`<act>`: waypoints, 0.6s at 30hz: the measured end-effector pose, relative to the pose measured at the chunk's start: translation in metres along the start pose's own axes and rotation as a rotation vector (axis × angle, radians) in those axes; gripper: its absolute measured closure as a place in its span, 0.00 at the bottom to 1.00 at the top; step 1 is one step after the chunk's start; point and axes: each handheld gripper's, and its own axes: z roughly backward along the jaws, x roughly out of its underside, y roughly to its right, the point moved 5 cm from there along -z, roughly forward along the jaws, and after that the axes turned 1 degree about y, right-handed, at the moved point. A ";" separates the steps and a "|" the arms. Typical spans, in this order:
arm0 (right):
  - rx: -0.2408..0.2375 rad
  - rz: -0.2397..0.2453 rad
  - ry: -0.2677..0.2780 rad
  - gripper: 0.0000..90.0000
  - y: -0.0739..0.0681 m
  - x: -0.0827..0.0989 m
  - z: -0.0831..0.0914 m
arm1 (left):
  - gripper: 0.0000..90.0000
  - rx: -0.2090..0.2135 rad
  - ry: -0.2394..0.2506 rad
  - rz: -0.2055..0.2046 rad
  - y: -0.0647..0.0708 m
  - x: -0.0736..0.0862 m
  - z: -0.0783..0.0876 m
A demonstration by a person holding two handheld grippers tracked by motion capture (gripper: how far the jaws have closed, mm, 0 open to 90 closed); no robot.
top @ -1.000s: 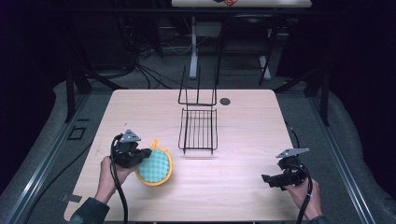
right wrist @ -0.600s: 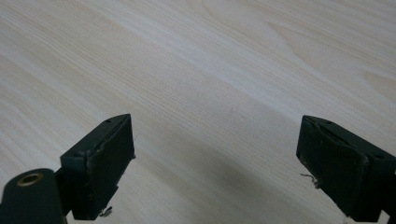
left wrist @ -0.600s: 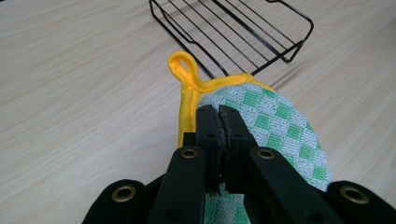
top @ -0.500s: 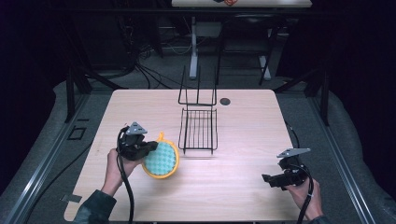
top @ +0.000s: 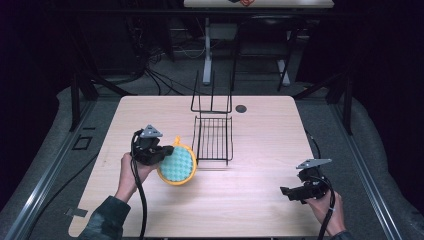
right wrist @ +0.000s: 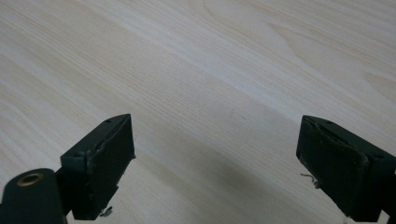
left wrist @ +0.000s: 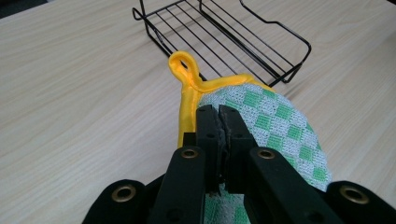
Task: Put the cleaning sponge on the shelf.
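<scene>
A round green-and-white checked pot holder [top: 177, 165] with a yellow rim and hanging loop hangs above the table, just left of the black wire rack [top: 214, 138]. My left gripper [top: 159, 154] is shut on its edge. In the left gripper view the two jaws meet on the pot holder [left wrist: 275, 123] next to the yellow loop, with the wire rack [left wrist: 224, 37] close ahead. My right gripper [top: 286, 191] rests low near the table's front right corner, held in a hand. Its jaws stand wide apart in the right gripper view, where the right gripper [right wrist: 215, 158] has only bare wood between its fingers.
The wooden table [top: 260, 150] carries a small dark round disc [top: 241, 108] behind the rack. The rack has a tall wire back [top: 212, 95] rising at its far end. Cables trail from both grippers toward the front edge. Dark floor and stand legs lie beyond the table.
My left gripper has carried the pot holder up and to the right, from the front left area to right beside the rack. The right gripper has stayed still.
</scene>
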 end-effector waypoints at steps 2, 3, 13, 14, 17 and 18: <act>0.001 -0.003 0.009 0.12 0.000 0.000 0.000 | 0.97 -0.004 0.008 0.000 0.000 -0.002 -0.001; 0.001 -0.004 0.010 0.12 0.000 0.000 0.000 | 0.97 -0.001 0.008 -0.001 0.000 -0.002 0.000; 0.002 -0.003 0.004 0.12 0.001 -0.001 0.001 | 0.97 0.002 0.017 0.000 -0.003 -0.010 -0.003; 0.004 0.000 0.011 0.12 0.001 -0.001 0.001 | 0.97 0.003 0.018 0.001 -0.003 -0.011 -0.003; 0.005 -0.001 0.015 0.12 0.001 -0.001 0.002 | 0.97 0.004 0.029 0.003 -0.002 -0.014 -0.003; 0.007 0.000 0.011 0.12 0.001 -0.001 0.002 | 0.97 0.008 0.023 0.001 -0.002 -0.015 -0.003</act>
